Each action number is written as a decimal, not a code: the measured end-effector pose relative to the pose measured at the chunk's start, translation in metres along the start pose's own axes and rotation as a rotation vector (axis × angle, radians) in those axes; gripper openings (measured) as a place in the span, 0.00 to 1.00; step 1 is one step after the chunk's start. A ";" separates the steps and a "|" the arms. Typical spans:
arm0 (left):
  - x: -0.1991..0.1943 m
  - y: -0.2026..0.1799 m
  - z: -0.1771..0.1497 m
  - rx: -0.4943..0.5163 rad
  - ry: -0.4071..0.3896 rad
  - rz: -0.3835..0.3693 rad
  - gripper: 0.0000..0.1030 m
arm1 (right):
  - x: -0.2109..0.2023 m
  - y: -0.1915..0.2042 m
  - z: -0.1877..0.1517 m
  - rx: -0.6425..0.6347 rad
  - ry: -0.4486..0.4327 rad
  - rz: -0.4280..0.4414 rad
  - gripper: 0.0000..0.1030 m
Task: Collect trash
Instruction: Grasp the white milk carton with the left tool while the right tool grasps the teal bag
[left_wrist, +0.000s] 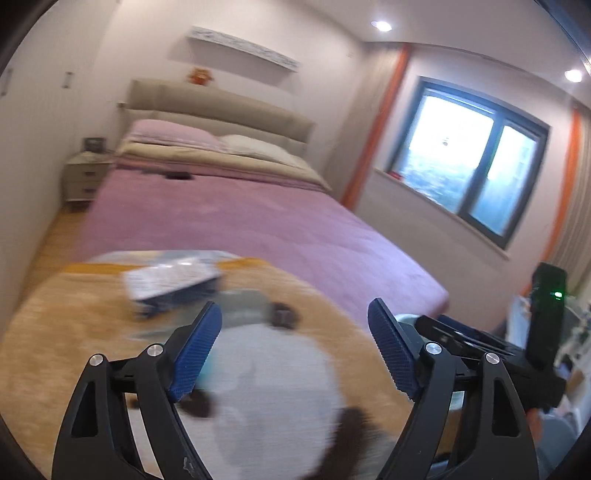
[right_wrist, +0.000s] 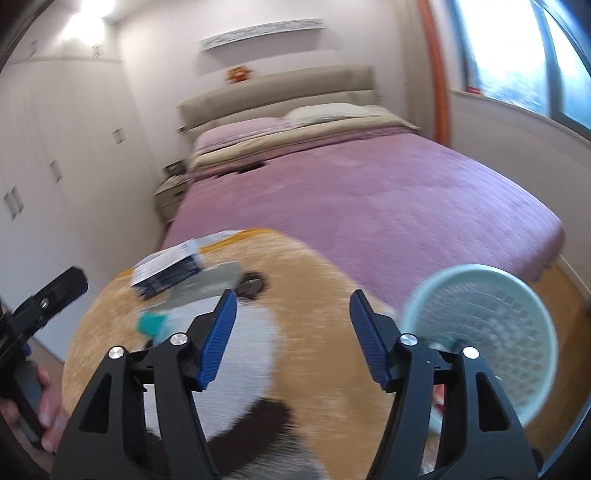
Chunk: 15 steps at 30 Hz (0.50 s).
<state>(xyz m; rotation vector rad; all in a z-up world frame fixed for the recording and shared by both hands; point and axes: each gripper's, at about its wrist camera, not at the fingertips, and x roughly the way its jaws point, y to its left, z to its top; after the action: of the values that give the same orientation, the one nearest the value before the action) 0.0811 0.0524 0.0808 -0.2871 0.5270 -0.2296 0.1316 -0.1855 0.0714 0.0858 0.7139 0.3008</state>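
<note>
Beside the round rug (right_wrist: 325, 332), mint mesh basket (right_wrist: 491, 332), contents blurred, both grippers' fingers (left_wrist: 199, 347) apart, empty.

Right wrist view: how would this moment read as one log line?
left hand-held gripper: open, empty | right hand-held gripper: open, empty | litter: on round rug | basket: right, beside rug

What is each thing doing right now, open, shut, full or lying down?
Left tongs: open, nothing between them.
Right tongs: open, nothing between them.
Basket: upright on the floor; contents hard to tell.
Blue-and-white box: lying on the round rug.
Teal scrap: lying on the rug.
Bed: made, purple cover flat.
</note>
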 end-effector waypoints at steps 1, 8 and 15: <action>-0.003 0.013 0.001 -0.012 -0.002 0.023 0.77 | 0.007 0.012 -0.001 -0.022 0.007 0.017 0.62; -0.003 0.093 -0.002 -0.081 0.034 0.152 0.77 | 0.070 0.091 -0.025 -0.165 0.128 0.144 0.66; 0.011 0.148 -0.031 -0.210 0.050 0.191 0.76 | 0.130 0.139 -0.049 -0.331 0.273 0.167 0.69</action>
<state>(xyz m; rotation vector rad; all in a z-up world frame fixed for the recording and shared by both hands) 0.0951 0.1810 0.0022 -0.4332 0.6251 0.0047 0.1587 -0.0147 -0.0223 -0.2157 0.9198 0.5942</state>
